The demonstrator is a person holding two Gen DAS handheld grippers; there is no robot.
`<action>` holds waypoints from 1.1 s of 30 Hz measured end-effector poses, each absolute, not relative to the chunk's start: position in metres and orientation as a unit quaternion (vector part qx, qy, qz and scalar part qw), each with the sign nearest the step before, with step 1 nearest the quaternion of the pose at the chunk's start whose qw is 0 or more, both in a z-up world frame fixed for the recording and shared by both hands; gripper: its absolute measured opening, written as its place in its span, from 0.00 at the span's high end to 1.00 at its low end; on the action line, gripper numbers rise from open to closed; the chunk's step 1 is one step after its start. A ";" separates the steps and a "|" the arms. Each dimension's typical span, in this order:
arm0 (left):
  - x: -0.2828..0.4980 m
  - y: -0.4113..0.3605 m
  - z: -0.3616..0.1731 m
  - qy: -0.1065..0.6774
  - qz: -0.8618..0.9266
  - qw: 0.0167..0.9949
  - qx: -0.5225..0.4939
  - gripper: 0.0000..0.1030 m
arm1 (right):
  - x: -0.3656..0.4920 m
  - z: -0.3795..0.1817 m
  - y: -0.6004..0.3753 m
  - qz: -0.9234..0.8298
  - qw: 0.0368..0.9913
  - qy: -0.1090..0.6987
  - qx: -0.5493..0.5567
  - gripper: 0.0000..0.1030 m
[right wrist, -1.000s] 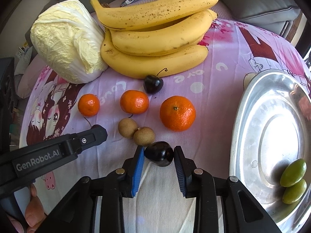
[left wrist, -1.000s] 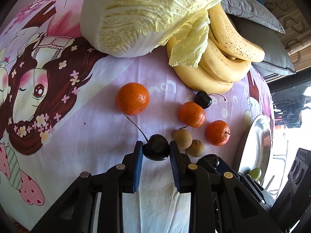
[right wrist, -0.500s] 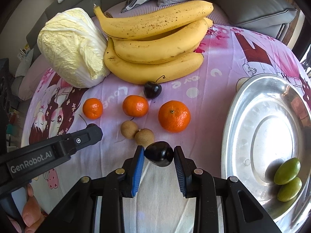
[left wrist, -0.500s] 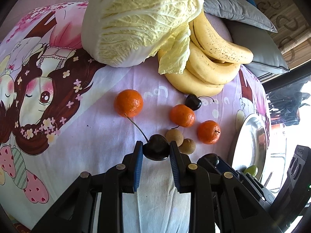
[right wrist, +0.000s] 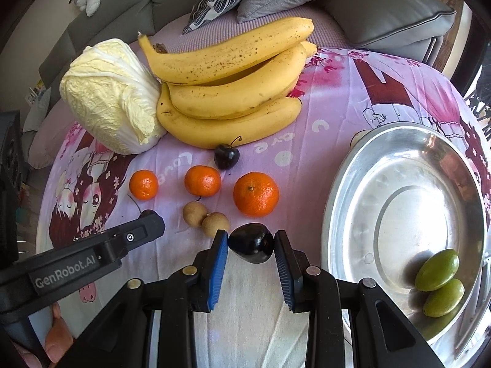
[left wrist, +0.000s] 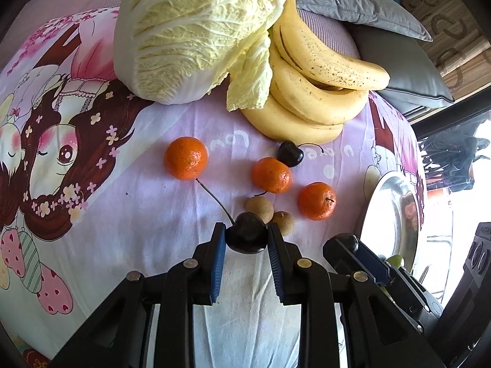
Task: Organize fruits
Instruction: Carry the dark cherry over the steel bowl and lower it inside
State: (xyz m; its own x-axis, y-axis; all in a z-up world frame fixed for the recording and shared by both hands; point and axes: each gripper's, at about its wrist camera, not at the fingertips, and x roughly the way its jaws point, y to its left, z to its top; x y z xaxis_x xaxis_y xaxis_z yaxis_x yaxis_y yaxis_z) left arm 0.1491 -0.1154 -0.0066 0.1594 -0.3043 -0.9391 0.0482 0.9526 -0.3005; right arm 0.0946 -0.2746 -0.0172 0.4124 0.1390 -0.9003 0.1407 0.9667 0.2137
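A: Left gripper [left wrist: 247, 235]?
B: Clamped on a stemmed cherry [left wrist: 246, 236] held between its pads. The right gripper [right wrist: 251, 243] pinches another dark fruit [right wrist: 251, 243] — probably a cherry too.
A: Beyond them?
B: Longans [right wrist: 205, 218], tangerines [right wrist: 256, 193], a third cherry [right wrist: 226, 157] — then the bananas [right wrist: 233, 92].

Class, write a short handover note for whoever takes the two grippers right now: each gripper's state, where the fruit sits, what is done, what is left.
Left gripper: shut on a stemmed dark cherry.
Right gripper: shut on a second dark cherry.
Metal plate: on the right, holding two green fruits only.
On the cloth: three mandarins, two longans, a third cherry, the bananas, and a cabbage.
Done: green fruits plated, both cherries picked.
Left: probably plate both cherries, then the rest of the fruit.
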 end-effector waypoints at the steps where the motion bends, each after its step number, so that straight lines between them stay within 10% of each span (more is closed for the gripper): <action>1: 0.149 -0.119 -0.006 0.637 -0.117 0.755 -0.098 0.73 | 0.094 -0.016 -0.277 -0.003 0.831 0.541 0.130 0.68; 33: 0.145 -0.258 -0.004 0.635 -0.222 0.740 0.000 0.73 | 0.057 -0.022 -0.423 -0.166 0.807 0.515 0.237 0.68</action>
